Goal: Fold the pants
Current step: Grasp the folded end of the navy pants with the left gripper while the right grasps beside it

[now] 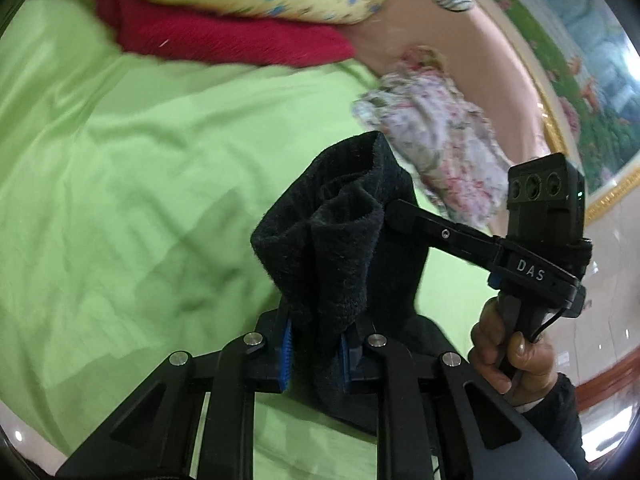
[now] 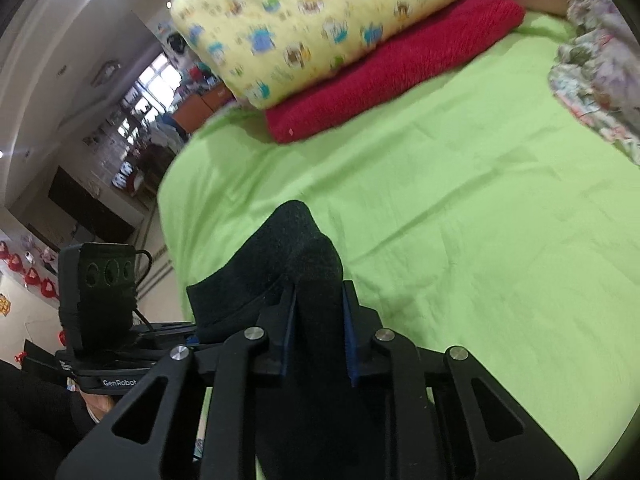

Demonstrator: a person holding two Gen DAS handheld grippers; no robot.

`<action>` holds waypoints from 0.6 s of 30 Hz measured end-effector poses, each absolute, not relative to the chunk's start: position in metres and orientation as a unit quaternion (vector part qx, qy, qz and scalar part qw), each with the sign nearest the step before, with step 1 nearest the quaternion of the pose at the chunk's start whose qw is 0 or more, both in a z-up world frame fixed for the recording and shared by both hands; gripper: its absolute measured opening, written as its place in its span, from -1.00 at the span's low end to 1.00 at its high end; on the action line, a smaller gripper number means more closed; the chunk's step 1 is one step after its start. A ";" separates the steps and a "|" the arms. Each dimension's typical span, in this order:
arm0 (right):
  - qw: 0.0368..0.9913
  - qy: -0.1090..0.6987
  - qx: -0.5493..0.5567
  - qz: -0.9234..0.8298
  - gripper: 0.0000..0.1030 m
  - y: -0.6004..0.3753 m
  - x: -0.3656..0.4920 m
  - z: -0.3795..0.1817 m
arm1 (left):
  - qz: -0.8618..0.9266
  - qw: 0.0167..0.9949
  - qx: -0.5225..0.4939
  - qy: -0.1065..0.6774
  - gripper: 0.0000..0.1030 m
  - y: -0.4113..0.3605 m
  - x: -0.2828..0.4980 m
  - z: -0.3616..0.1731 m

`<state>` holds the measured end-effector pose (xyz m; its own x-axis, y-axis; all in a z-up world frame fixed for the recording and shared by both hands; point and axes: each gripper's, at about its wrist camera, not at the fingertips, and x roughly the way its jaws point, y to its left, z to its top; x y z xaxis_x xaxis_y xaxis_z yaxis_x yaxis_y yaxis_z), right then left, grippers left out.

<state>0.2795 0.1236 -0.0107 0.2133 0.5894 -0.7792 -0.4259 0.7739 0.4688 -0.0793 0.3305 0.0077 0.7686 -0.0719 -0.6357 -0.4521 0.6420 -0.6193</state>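
Observation:
The pants (image 1: pixel 340 248) are black fleece, bunched up above a green bed sheet (image 1: pixel 120 200). My left gripper (image 1: pixel 314 354) is shut on a thick fold of them, its blue pads pressing both sides. In the same view the right gripper (image 1: pixel 400 208) reaches in from the right, its finger tip against the cloth, with a hand (image 1: pixel 508 356) on its handle. In the right wrist view the right gripper (image 2: pixel 318 332) is shut on another fold of the pants (image 2: pixel 296 256), which rise in a peak ahead of the fingers. The left gripper's body (image 2: pixel 100 292) shows at the left.
A yellow patterned blanket (image 2: pixel 320 20) lies on a folded red towel (image 2: pixel 400 68) at the far end of the bed. A crumpled floral cloth (image 1: pixel 440 140) sits at the bed's right side. The bed's left edge (image 2: pixel 168 200) drops to the floor.

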 end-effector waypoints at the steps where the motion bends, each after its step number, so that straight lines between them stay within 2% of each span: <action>1: 0.780 0.527 0.083 0.328 -0.58 0.118 0.275 -0.003 | 0.104 0.853 -0.400 0.318 -0.67 0.323 -0.078 0.017; 9: 0.813 0.473 0.129 0.314 -0.61 0.071 0.233 0.047 | 0.043 0.891 -0.338 0.300 -0.67 0.263 -0.063 0.073; 18: 0.844 0.423 0.187 0.273 -0.63 0.010 0.179 0.075 | -0.017 0.903 -0.295 0.313 -0.67 0.191 -0.037 0.095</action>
<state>0.1789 0.0100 0.0752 0.4931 0.6180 -0.6123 -0.3019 0.7816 0.5458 -0.0371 0.1915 0.0949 0.8034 -0.2146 -0.5555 -0.1546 0.8257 -0.5425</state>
